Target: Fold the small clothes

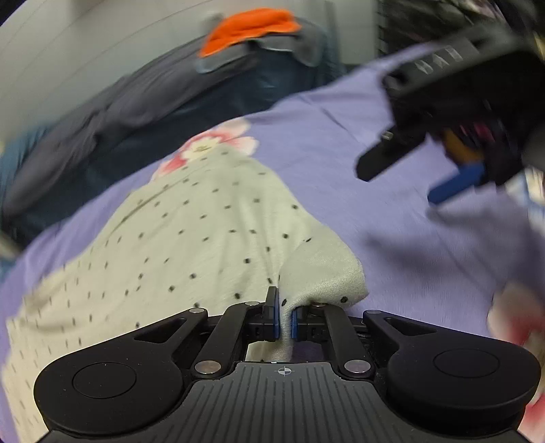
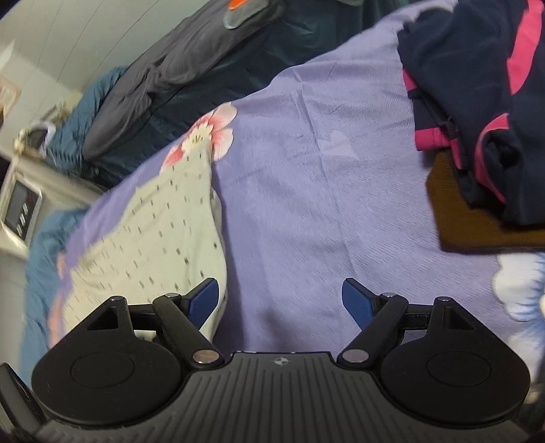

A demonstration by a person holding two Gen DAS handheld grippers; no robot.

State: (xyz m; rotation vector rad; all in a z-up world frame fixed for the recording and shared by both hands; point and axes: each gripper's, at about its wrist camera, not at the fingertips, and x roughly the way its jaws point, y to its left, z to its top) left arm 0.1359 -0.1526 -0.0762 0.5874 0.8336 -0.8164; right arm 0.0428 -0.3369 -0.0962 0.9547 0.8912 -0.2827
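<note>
A pale grey-green garment with small dark dots (image 1: 177, 238) lies on a purple flowered sheet (image 1: 323, 146). My left gripper (image 1: 285, 315) is shut on a bunched corner of this garment at its near right end. The garment also shows in the right wrist view (image 2: 153, 231), to the left. My right gripper (image 2: 280, 300) is open and empty, just right of the garment's edge, over the bare sheet (image 2: 306, 170). It also shows in the left wrist view (image 1: 412, 173), at upper right, above the sheet.
A pile of navy and pink clothes (image 2: 477, 85) rests on a brown folded item (image 2: 477, 221) at the right. A dark grey and blue quilt (image 2: 170, 68) and an orange cloth (image 1: 252, 27) lie at the back. A white unit with a panel (image 2: 20, 204) stands at the left.
</note>
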